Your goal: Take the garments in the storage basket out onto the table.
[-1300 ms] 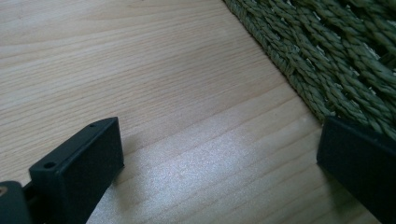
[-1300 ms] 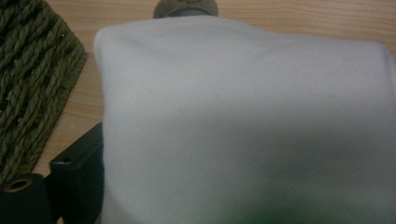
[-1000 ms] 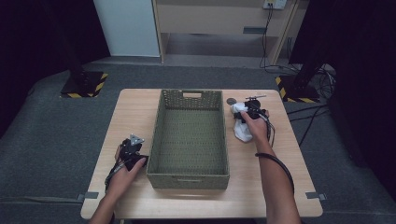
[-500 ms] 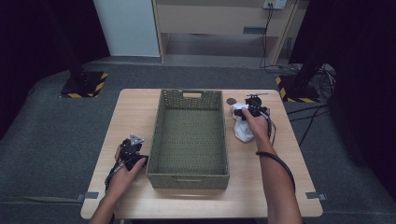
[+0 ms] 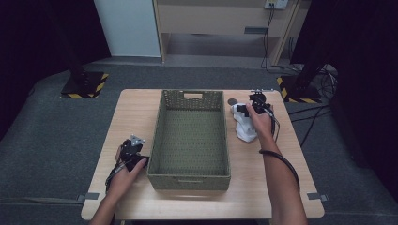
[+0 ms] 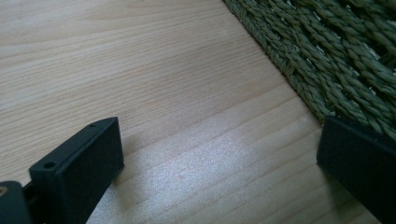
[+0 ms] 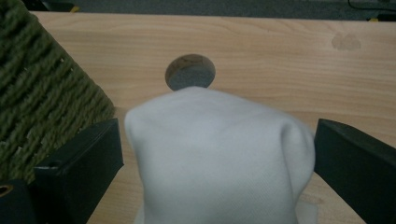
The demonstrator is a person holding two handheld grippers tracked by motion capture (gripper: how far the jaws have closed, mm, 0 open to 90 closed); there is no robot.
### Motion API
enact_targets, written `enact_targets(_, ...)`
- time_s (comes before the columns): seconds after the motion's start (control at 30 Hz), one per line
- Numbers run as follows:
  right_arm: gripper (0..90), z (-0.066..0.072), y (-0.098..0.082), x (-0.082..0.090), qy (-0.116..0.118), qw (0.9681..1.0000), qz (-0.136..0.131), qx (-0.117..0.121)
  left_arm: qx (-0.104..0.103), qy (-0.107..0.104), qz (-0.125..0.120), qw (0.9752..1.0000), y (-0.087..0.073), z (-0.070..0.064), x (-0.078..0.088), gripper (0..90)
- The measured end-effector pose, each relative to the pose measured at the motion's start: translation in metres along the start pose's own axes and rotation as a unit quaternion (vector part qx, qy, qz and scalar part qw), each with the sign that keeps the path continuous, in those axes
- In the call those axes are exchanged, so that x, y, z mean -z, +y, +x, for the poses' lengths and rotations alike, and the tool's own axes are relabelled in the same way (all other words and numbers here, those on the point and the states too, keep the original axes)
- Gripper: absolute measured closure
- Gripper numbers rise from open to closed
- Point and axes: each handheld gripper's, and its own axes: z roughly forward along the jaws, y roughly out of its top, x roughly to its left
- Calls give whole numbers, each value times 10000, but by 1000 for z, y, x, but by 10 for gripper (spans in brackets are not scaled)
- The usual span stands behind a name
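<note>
Table (image 5: 141,112): pale wood, with a round hole (image 7: 190,71) near the far edge. Basket (image 5: 191,133): green woven, at table centre. Cloth (image 5: 245,125): white, bunched, on the table just right of the basket, between the right gripper's (image 7: 217,149) parted jaws. Left gripper (image 6: 219,154): jaws wide apart over bare wood, just beside the basket's left wall.
</note>
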Motion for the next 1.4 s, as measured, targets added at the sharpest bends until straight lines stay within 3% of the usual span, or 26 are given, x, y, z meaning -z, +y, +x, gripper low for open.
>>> enact_targets(0.77,23,4,8,28,221,9994,-268,26,1,2,0,10000,0,0,0,0)
enact_targets(1.4,20,2,9,73,403,9972,-605,200,2,4,0,10000,0,0,0,0)
